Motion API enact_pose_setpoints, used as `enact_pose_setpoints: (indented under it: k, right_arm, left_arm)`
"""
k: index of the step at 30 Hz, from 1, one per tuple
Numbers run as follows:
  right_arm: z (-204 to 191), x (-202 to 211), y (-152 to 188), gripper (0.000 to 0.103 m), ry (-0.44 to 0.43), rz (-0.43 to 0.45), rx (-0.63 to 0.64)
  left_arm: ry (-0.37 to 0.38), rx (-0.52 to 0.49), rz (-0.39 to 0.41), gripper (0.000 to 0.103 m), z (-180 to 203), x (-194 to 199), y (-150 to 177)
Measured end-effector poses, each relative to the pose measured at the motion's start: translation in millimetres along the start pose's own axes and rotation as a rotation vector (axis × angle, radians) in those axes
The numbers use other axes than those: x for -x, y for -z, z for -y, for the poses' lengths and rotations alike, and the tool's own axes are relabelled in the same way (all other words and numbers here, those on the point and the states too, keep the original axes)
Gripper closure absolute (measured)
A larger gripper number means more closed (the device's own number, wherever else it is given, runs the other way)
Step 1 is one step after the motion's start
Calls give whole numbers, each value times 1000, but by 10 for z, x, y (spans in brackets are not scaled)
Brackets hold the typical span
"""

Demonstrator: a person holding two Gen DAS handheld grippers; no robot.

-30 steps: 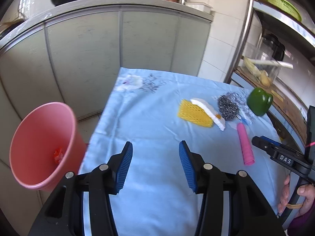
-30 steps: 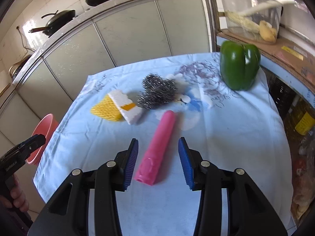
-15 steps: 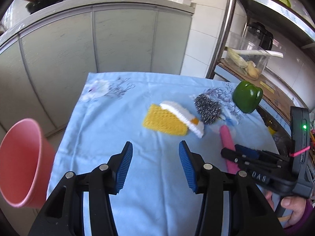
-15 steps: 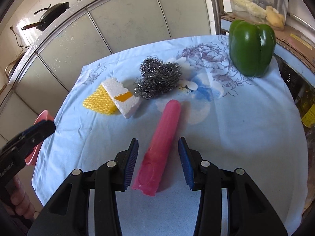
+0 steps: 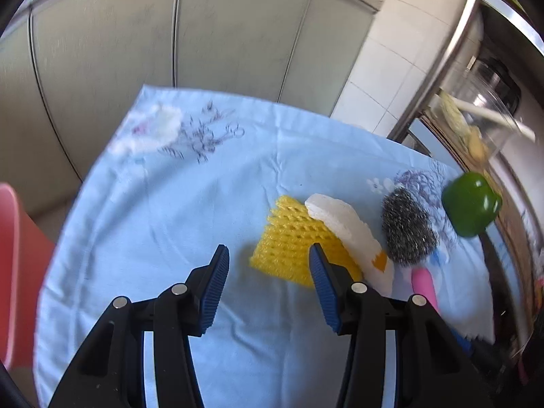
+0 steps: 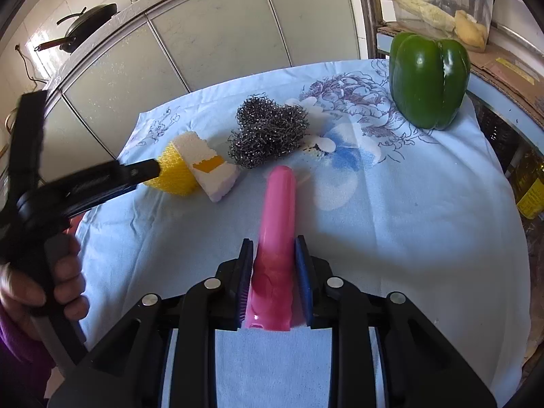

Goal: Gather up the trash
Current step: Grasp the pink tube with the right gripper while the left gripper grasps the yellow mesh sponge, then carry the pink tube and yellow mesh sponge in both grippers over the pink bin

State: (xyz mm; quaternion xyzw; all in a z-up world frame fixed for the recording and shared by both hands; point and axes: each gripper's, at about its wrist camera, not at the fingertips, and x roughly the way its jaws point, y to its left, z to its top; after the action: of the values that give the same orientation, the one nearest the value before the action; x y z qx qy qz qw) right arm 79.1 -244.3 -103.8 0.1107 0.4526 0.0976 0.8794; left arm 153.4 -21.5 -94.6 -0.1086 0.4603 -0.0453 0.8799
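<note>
1. At the bottom centre of the right wrist view, the right gripper [image 6: 273,278] is seen closing on the near end of a pink tube [image 6: 277,231], its blue pads pressed against the tube's sides.
2. The pink tube lies flat on the bench, its long axis running from the gripper at the bottom of the frame up toward the centre, the rounded far end pointing at the steel wool scrubber [image 6: 268,134].
3. At the bottom of the left wrist view, the left gripper [image 5: 268,282] is held wide open with nothing between its pads; one pad overlaps the near edge of a yellow foam net [image 5: 294,241] in the picture.
4. A white foam piece [image 5: 346,227] with an orange patch lies tilted against the yellow foam net, its long axis slanting from the centre toward the lower right of the left wrist view.
5. In the right wrist view, a hand [image 6: 57,282] at the lower left is seen holding the left gripper's handle.
6. The bench is covered by a light blue cloth [image 6: 408,204] printed with flowers.
7. A green bell pepper [image 6: 428,78] stands upright at the upper right, near the cloth's far edge.
8. A pink bin [image 5: 17,272] shows at the left edge of the left wrist view, beside the bench.
9. Behind the bench, grey cabinet doors [image 6: 210,34] are seen, with dark pans [image 6: 88,25] on the top at the upper left.
</note>
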Motion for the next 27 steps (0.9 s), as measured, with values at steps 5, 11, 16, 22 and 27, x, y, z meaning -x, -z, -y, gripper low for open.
enact_pose_setpoints:
  k: [5, 11, 16, 22, 27]
  right_arm:
    - [29, 2, 1, 78, -15, 1, -15]
    - [32, 10, 11, 79, -20, 3, -24]
    - [31, 28, 27, 79, -21, 6, -29]
    - [48, 25, 24, 79, -22, 8, -34]
    - [83, 69, 48, 79, -4, 26, -55]
  left_arm:
    - [27, -20, 15, 72, 75, -17, 74]
    - [36, -21, 35, 94, 43, 157, 150]
    - [47, -7, 82, 95, -66, 474, 210]
    - [48, -2, 136, 95, -205, 851, 332]
    - [30, -16, 174, 95, -301, 1091, 449]
